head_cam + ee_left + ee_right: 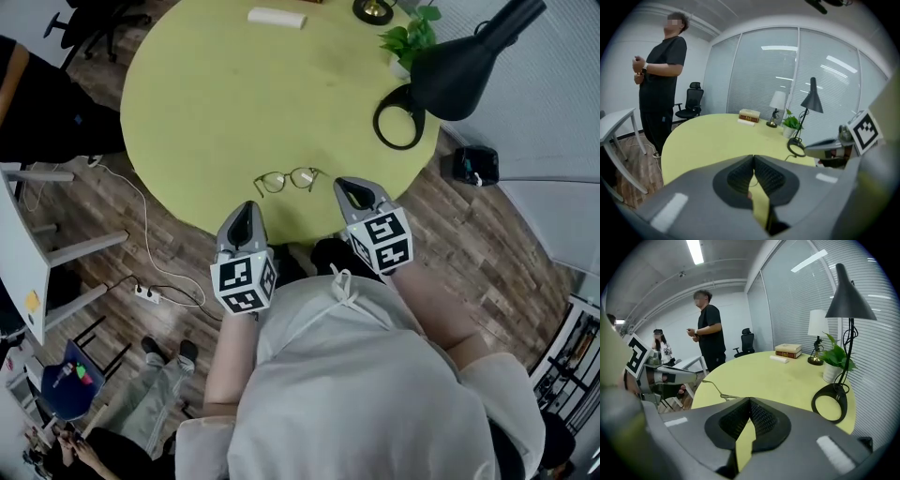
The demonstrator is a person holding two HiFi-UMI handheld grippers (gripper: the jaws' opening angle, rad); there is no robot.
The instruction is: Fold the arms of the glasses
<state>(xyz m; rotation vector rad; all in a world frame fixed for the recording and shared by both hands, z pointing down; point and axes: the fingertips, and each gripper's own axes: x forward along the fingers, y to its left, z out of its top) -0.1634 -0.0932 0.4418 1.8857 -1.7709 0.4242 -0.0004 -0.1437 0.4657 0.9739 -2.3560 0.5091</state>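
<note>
From the head view, we saw the glasses (289,179) lying near the front edge of the yellow-green desk (206,94). They sat just ahead of and between the left gripper (249,211) and the right gripper (352,190), touching neither. Both grippers slanted forward and down.

In the left gripper view, our left gripper (753,159) had its jaws clenched on nothing.

In the right gripper view, the right gripper (749,400) was likewise clenched and empty, with the glasses (713,388) just beyond to the left, one arm unfolded.
</note>
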